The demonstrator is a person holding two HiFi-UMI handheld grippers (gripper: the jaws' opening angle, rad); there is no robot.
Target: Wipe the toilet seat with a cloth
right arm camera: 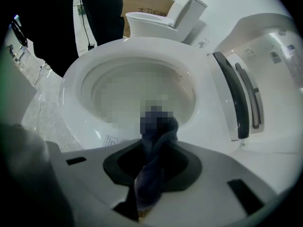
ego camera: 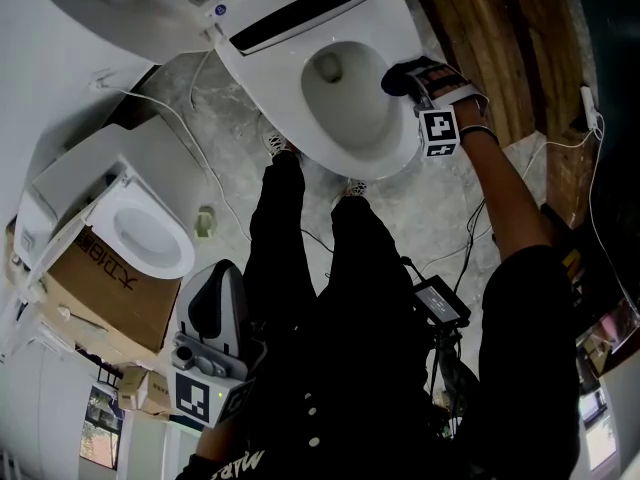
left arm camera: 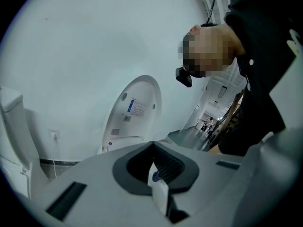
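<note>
Cloth, dark, bunched, clamped in right hand-held gripper; left hand-held gripper seemingly closed.

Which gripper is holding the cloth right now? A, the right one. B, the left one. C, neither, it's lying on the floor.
A: the dark cloth is clamped in the right gripper over the toilet seat, while the left gripper is shut on nothing.

open seat rim w/ raised lid behind, legs in front
</note>
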